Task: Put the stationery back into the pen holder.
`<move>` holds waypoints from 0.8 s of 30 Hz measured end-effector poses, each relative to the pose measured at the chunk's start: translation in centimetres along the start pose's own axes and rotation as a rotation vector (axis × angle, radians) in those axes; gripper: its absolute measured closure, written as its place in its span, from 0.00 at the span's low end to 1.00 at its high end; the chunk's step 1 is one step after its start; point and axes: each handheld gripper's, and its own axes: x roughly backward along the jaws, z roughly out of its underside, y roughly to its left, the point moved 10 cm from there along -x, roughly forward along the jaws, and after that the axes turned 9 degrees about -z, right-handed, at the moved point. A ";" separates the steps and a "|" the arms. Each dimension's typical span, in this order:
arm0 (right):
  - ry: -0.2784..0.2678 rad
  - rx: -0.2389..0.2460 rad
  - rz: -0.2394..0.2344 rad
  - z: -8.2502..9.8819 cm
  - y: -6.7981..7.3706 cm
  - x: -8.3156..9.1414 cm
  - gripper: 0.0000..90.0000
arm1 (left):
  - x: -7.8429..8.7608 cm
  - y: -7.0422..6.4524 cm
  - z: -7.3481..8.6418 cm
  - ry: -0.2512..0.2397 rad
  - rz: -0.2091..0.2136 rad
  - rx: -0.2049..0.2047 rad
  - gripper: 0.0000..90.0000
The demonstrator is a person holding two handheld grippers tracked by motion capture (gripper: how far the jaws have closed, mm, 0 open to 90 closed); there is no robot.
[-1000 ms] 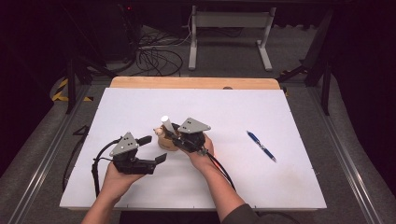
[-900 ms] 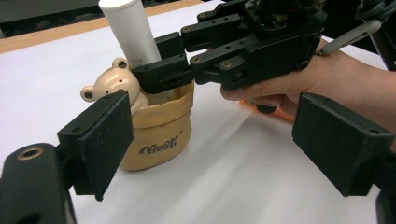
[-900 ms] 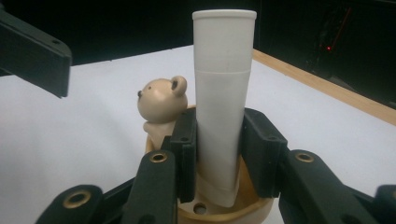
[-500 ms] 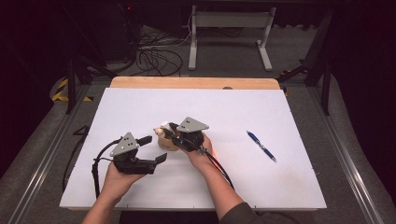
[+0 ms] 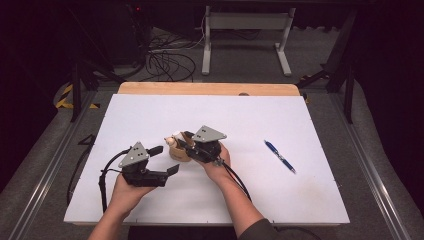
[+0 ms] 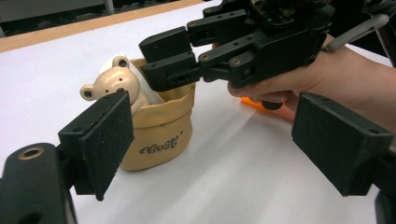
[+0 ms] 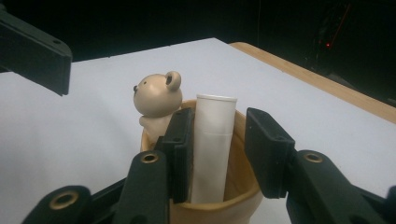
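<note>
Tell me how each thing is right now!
White tube: upright in the holder, between the right gripper's jaws; a gap shows on one side.
Bear pen holder: upright on the table.
Blue pen: lying flat, apart from the rest.
Right gripper: jaws have just been opening around the tube.
Left gripper: open, holding nothing.

Bare table [image 5: 150, 115] all around; sole obstacles a pen [image 5: 280, 156], bear cup [image 5: 177, 150].

White tube's [image 7: 212, 149] lower end, hidden inside the tan bear holder [image 7: 243, 205]
</note>
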 end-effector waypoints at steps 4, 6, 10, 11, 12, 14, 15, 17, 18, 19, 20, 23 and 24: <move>-0.008 0.007 0.002 -0.2 0.1 0.6 0.64 | 0.0 -0.1 0.0 0.000 0.002 0.012 0.15; -0.010 0.008 0.001 -0.3 0.2 0.9 0.61 | 0.0 0.1 0.0 0.001 -0.004 0.001 0.15; -0.013 0.020 0.014 -0.4 0.2 1.8 0.54 | 0.0 0.1 0.1 0.000 -0.008 -0.003 0.15; -0.016 0.020 0.017 -0.4 0.2 2.1 0.52 | 0.0 0.2 0.1 0.001 -0.009 -0.008 0.15; -0.018 0.016 0.023 -0.4 0.2 2.3 0.50 | -0.1 0.1 0.1 0.002 -0.006 -0.008 0.15; -0.027 0.011 0.031 -0.4 0.2 2.9 0.48 | -0.1 0.0 0.2 0.009 -0.010 -0.003 0.15; -0.027 0.007 0.036 -0.4 0.1 3.1 0.47 | -0.2 0.1 0.2 0.011 -0.013 -0.014 0.15; -0.029 -0.001 0.042 -0.3 0.0 3.6 0.44 | -0.3 0.1 0.2 0.010 -0.014 -0.019 0.15; -0.028 -0.003 0.047 -0.2 0.0 3.8 0.44 | -0.3 0.0 0.3 0.014 -0.010 -0.007 0.15; -0.028 -0.004 0.049 -0.2 0.0 4.0 0.43 | -0.3 0.0 0.3 0.014 -0.011 -0.007 0.15; -0.026 -0.005 0.051 -0.1 -0.1 4.2 0.42 | -0.3 0.1 0.3 0.012 -0.013 -0.015 0.15; -0.026 -0.012 0.050 0.1 -0.1 4.7 0.38 | -0.3 0.1 0.3 0.010 -0.014 -0.018 0.15; -0.030 -0.014 0.050 0.2 -0.1 5.0 0.36 | -0.3 0.2 0.3 0.011 -0.015 -0.024 0.15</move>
